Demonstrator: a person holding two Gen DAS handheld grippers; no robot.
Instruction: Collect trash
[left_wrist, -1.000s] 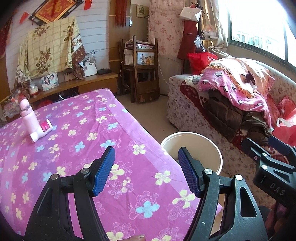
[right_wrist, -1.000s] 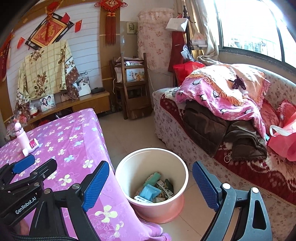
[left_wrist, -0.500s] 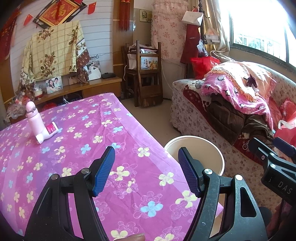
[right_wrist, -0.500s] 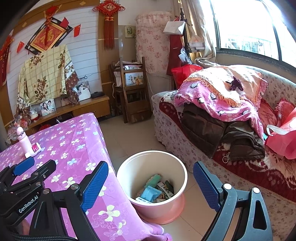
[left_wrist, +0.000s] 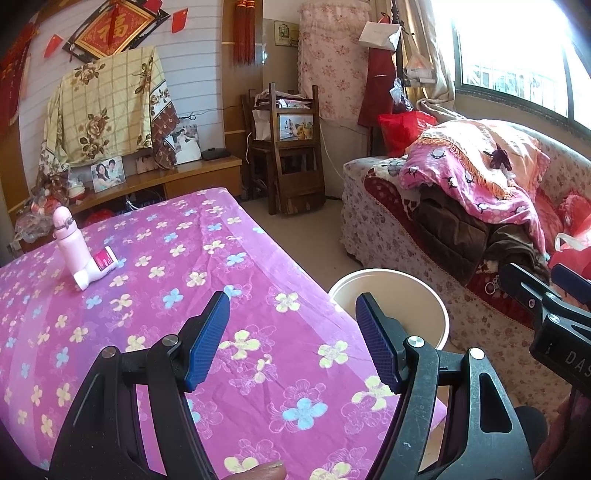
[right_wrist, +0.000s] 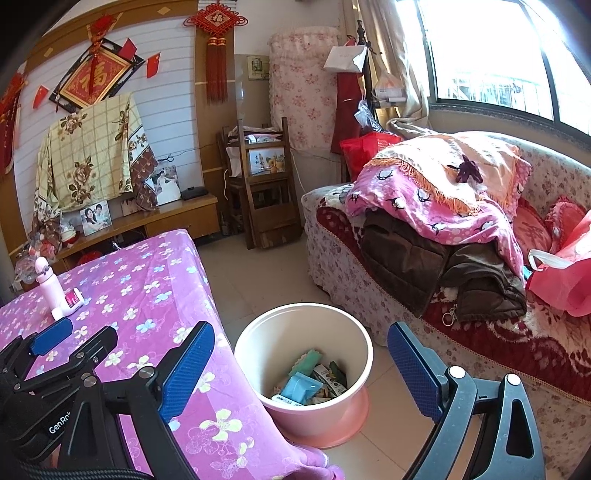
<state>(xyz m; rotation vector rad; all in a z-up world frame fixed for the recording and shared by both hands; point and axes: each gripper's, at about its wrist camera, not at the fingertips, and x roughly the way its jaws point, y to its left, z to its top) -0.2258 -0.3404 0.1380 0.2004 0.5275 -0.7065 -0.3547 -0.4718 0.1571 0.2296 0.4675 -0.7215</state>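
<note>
**Holdings at the trash round: worktop, bin, loose items, tools**

While both tools hang empty, we list by size.

1. Worktop (left_wrist: 258, 280), under a purple flowered cloth. Over the last second our view of it has drawn back and lifted a little; nothing on it has shifted, so we judge no pickup is under way.
2. Bin (right_wrist: 258, 369), cream and pink, on the floor just beside the worktop's near corner. Wrappers (right_wrist: 301, 386) already lie at its bottom.
3. Pink bottle (left_wrist: 68, 240), upright at the far left, touching a small pink-and-white tube (left_wrist: 98, 267) lying beside it. Whether either counts as trash we cannot tell.
4. Left gripper (left_wrist: 291, 339): fingers spread wide, holding and touching nothing, above the cloth.
5. Right gripper (right_wrist: 299, 373): fingers spread wider, empty, framing the bin below.
</note>
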